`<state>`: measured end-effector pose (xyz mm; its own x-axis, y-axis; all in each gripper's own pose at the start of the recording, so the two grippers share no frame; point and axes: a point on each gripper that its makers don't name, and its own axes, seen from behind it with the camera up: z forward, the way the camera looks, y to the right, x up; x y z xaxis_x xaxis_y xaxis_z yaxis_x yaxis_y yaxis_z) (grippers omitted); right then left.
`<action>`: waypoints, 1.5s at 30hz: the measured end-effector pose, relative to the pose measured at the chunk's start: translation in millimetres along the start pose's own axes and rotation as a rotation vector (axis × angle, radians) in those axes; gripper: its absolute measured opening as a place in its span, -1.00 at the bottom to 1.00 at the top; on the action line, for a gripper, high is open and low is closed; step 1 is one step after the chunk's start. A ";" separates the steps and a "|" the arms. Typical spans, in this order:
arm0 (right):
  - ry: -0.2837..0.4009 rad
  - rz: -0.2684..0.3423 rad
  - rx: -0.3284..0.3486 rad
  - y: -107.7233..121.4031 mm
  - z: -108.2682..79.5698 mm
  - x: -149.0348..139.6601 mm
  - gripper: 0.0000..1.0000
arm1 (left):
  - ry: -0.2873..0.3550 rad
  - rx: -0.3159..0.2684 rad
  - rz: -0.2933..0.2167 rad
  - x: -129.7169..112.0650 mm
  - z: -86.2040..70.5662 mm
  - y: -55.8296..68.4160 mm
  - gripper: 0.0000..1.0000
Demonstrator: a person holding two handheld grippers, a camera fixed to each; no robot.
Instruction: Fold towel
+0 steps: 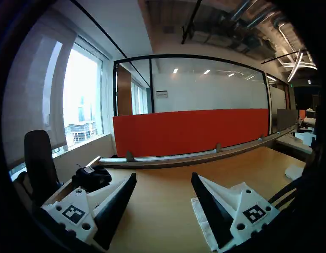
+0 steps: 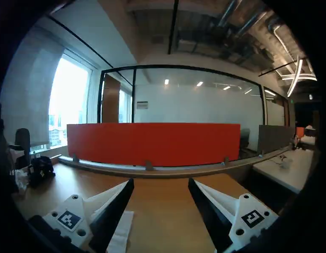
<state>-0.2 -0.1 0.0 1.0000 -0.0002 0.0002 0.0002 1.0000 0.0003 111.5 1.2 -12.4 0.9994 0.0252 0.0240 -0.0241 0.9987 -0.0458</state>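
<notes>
My left gripper (image 1: 163, 185) hovers open over the wooden desk (image 1: 163, 211), its black-padded white fingers wide apart with nothing between them. A white towel (image 1: 202, 219) lies flat on the desk, partly hidden under the left gripper's right finger. In the right gripper view, my right gripper (image 2: 161, 189) is also open and holds nothing. An edge of the white towel (image 2: 120, 234) shows beneath its left finger, low on the desk (image 2: 163, 219).
A red partition (image 1: 188, 130) runs along the desk's far edge, with a glass wall behind. A black device (image 1: 92, 177) and a black chair (image 1: 38, 164) sit at the left by the window. A white object (image 1: 294, 171) lies at the right. Another white desk (image 2: 289, 168) stands to the right.
</notes>
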 end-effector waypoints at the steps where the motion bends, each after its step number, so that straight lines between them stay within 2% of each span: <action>1: -0.005 -0.005 0.007 -2.3 -0.7 -4.7 0.99 | -0.007 -0.010 0.002 0.9 -0.3 2.3 0.93; 6: -0.043 -0.039 0.058 -13.5 -1.6 -21.2 0.99 | -0.053 -0.073 0.017 0.8 -1.9 15.8 0.93; 15: -0.120 -0.116 0.191 -41.2 -4.3 -33.0 1.00 | -0.119 -0.169 0.056 -2.6 -4.0 33.0 0.93; 29: -0.247 -0.219 0.378 -72.1 -11.1 -48.0 1.00 | -0.201 -0.321 0.116 -9.5 -2.9 61.8 0.93; 45: -0.398 -0.305 0.557 -104.1 -27.3 -87.5 1.00 | -0.324 -0.455 0.147 -52.6 -14.0 86.5 0.93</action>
<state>-87.8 -104.2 -27.4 0.8801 -0.3832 0.2804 0.1719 0.8076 0.5642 57.3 85.6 -31.6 0.9260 0.2463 0.2861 -0.0773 0.8655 -0.4949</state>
